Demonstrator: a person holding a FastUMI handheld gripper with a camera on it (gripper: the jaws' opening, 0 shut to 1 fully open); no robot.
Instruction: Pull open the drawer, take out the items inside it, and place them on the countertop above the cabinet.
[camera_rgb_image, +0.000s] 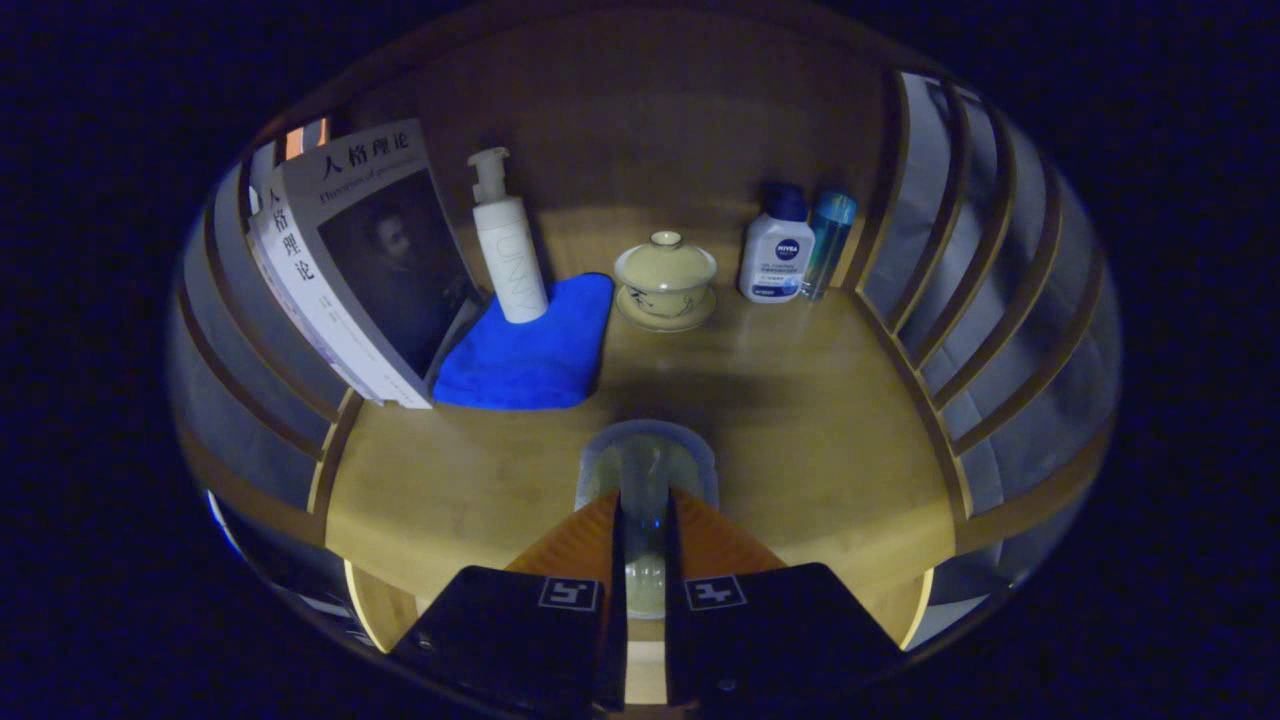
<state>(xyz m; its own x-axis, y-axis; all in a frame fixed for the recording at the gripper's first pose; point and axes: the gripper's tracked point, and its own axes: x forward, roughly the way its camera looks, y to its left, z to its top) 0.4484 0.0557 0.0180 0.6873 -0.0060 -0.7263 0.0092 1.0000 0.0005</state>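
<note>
Jaws (645, 520) clamped on a clear glass (646, 470) over the bench (800, 420), short of the lidded teacup (665, 280). Could slip if released tilted, or tip.

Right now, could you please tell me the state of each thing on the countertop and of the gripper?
Gripper: shut on the clear glass cup, a finger on each side.
Clear glass cup: upright, held over the countertop.
Lidded tea bowl: lid on, sitting on its saucer.
Pump bottle: upright on the blue cloth.
Book: leaning against the slatted side.
White lotion bottle: upright, capped.
Blue bottle: upright.
</note>
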